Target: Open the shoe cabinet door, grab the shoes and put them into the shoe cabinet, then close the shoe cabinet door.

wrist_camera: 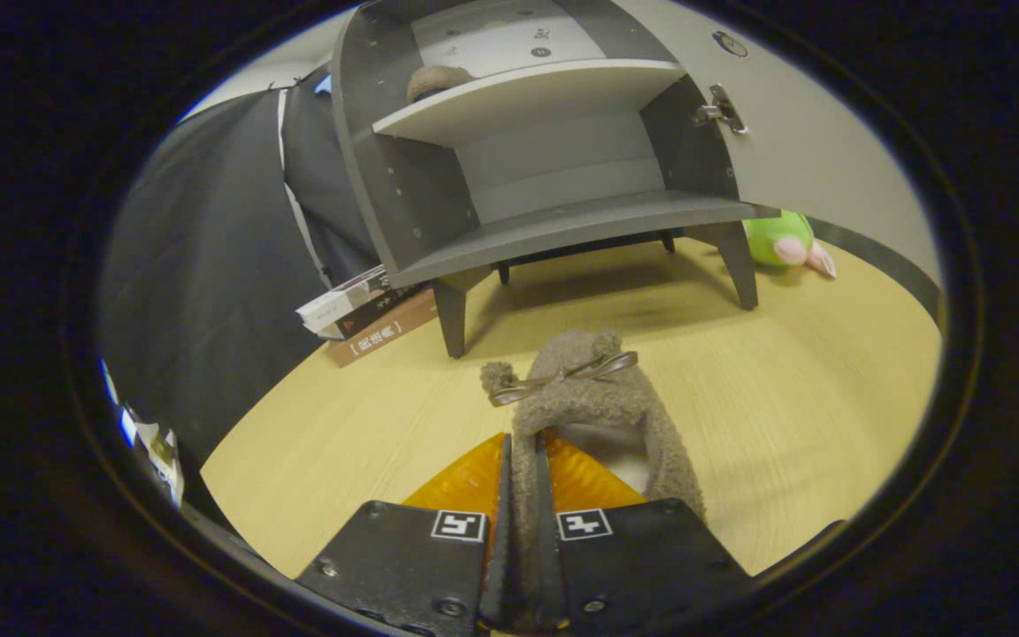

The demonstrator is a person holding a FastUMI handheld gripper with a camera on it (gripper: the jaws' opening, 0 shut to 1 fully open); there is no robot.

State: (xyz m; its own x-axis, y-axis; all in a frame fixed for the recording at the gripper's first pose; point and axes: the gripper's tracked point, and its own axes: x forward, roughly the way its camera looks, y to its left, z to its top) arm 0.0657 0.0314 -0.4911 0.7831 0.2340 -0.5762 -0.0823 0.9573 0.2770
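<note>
Gripper (523, 460) clamped on fuzzy slipper (593, 402) wall, ribbon bow on toe. Grey laminate shoe cabinet (554, 177) beyond, door (819, 141) open, matching slipper (437, 80) on upper shelf.

A stack of books (368, 311) lies on the pale wood counter (810, 416), the landmark for the rest. There are three volumes piled flat: a white-edged one on top, a dark one under it and a brown one with pale lettering at the bottom, resting on the counter. Each juts out a little further than the one above. A green plush toy (784, 241) with a pink part lies on the counter too, well apart from the books. It is partly hidden. A black cloth wall (209, 292) rises behind the counter, beside the books.
</note>
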